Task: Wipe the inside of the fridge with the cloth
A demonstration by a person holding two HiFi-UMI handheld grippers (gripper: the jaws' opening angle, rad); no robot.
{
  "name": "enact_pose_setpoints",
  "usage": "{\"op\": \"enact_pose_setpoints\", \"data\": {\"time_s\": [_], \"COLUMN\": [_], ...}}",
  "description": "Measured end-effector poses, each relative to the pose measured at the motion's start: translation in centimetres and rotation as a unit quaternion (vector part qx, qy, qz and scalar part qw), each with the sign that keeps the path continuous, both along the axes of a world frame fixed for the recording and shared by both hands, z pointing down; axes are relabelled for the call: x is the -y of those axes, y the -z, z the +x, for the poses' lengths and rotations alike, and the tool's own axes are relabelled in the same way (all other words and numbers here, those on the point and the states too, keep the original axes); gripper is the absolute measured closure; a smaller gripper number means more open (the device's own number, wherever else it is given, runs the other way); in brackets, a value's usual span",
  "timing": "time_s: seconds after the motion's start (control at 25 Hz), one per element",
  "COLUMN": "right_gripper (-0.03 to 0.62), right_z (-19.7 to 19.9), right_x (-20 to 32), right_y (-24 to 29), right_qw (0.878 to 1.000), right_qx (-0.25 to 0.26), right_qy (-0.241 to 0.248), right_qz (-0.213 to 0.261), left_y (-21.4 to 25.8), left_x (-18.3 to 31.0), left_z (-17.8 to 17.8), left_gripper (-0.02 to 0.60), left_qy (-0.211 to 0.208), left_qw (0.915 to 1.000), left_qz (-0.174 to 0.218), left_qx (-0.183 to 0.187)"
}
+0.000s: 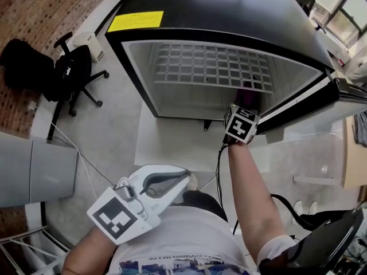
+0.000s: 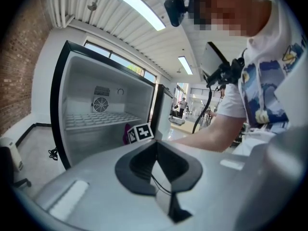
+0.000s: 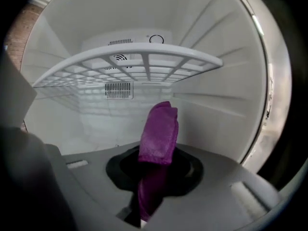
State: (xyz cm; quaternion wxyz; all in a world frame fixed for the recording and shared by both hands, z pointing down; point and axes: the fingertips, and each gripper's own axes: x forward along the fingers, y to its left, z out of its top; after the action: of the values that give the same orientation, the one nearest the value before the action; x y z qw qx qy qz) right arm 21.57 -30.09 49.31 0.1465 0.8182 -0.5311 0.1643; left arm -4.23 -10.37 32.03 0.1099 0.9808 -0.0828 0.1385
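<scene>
While it stands folded and fuzzy between the clenched jaws of the right gripper (image 3: 153,170), the purple cloth (image 3: 159,131) is inside the fridge (image 1: 229,16), below the white grid shelf (image 3: 125,61) with smooth pale walls around it. Only the head view shows the fridge's glossy black top and yellow label (image 1: 135,20). From outside the open front, the left gripper view shows the left gripper (image 2: 156,153) with its jaws pressed together on nothing
</scene>
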Motion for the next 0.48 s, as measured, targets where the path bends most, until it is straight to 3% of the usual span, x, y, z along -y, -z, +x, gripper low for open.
{"op": "enact_pose_setpoints", "data": {"time_s": [0.24, 0.48], "right_gripper": [0.526, 0.526], "right_z": [-1.3, -2.2], "right_x": [-2.4, -6.1], "right_y": [0.7, 2.0], "right_qw": [1.000, 0.999], "right_qx": [-0.016, -0.027], "right_qy": [0.008, -0.010], "right_qz": [0.006, 0.019], "left_y": [-0.4, -0.4], "left_x": [-0.1, -1.8], "left_z": [0.4, 0.1], "left_gripper": [0.577, 0.577], "left_qy": [-0.013, -0.055], "left_qw": [0.9999, 0.9984], "left_qz": [-0.009, -0.011], "left_qx": [-0.005, -0.011]}}
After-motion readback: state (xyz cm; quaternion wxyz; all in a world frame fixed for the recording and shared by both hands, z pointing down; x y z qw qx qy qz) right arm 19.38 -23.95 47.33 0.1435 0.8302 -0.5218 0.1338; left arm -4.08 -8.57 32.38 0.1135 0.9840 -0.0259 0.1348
